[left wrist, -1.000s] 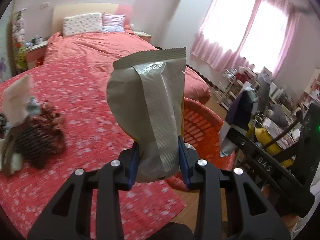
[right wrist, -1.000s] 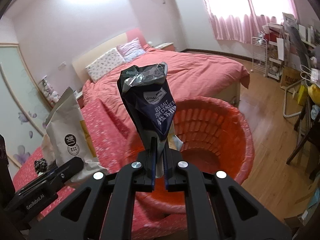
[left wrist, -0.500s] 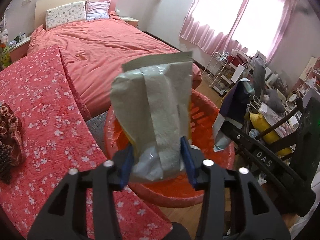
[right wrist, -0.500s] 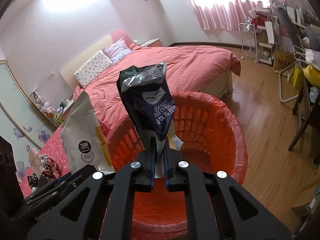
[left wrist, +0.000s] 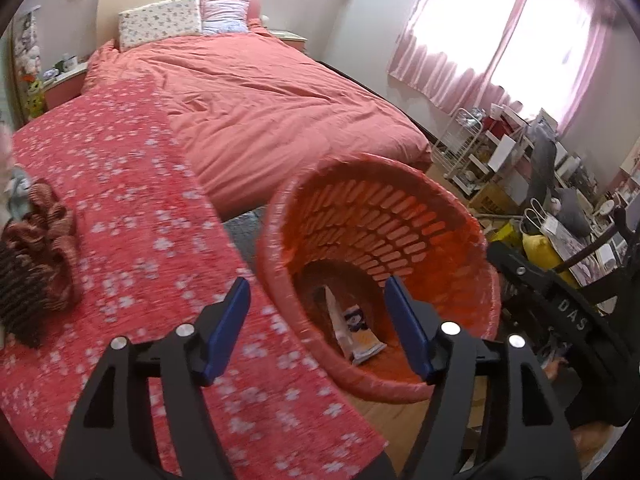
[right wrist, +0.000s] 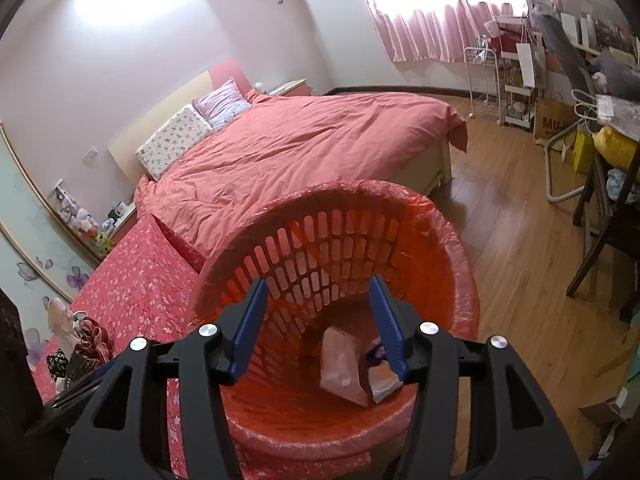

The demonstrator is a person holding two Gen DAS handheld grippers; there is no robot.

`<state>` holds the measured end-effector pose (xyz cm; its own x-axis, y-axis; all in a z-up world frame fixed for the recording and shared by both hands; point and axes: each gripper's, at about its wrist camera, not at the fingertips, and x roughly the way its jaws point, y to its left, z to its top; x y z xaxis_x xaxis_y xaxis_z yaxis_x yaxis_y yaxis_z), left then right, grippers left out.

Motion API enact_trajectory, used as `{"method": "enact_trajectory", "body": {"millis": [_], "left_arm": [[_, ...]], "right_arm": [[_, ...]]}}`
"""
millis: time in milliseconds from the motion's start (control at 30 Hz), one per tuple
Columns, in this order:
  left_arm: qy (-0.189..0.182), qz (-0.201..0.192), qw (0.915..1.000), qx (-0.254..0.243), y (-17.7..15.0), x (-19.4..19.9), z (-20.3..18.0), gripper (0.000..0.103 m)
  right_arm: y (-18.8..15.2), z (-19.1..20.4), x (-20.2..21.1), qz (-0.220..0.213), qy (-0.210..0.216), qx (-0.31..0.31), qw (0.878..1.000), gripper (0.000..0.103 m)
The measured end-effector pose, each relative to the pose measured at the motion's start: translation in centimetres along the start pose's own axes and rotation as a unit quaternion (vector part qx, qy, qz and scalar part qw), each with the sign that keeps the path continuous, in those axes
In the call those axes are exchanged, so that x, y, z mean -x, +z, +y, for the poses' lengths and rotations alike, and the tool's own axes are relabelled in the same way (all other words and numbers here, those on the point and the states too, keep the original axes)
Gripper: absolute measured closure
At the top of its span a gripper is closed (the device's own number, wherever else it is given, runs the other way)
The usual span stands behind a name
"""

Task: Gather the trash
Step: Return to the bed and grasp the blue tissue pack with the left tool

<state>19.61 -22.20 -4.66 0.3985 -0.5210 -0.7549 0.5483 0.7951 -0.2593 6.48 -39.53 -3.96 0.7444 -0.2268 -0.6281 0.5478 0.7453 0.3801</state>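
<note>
An orange slatted bin lined with a red bag stands on the floor at the foot of the bed. Snack bags lie at its bottom, one pale and one with a dark blue print. My left gripper hangs over the bin's near rim, its jaws opening, with nothing between them. My right gripper also points down into the bin, its jaws opening and empty. The right gripper's black body shows at the right of the left wrist view.
A red flowered cloth covers the surface left of the bin, with brown knitted fabric on it. A bed with a coral duvet lies behind. Cluttered shelves and a chair stand on the wooden floor at the right.
Both grippers let go of their snack bags, which dropped into the bin. The left gripper sank toward the bin's rim; both sets of jaws spread apart.
</note>
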Motion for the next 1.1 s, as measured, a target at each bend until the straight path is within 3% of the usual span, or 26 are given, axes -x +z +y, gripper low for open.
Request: {"method": "enact_trajectory", "body": {"millis": [300,500,700,967,1100], "left_arm": [[0.08,-0.034,0.9961,0.012,-2.7,5.8,4.2,0.022],[0.131,-0.051,0.9895,0.032,-4.8,10.1,8.9,0.022],[0.195,-0.066,0.9755,0.078,-7.1,14.4,15.6,0.021],[0.283,-0.077,0.9451,0.144,-9.8,19.2,25.7,0.021],[0.292,-0.072,0.9422,0.148,-10.4,19.8,28.7,0.021]], "right_arm": [[-0.5,2.2,1.8,-0.011,0.002,0.03,0.999,0.05],[-1.8,4.8,2.6,-0.005,0.021,0.057,0.998,0.05],[-3.7,7.9,2.7,0.013,0.042,0.09,0.995,0.05],[-7.3,13.8,2.0,0.049,0.073,0.147,0.985,0.05],[-9.2,17.0,0.9,0.074,0.087,0.171,0.979,0.05]]}}
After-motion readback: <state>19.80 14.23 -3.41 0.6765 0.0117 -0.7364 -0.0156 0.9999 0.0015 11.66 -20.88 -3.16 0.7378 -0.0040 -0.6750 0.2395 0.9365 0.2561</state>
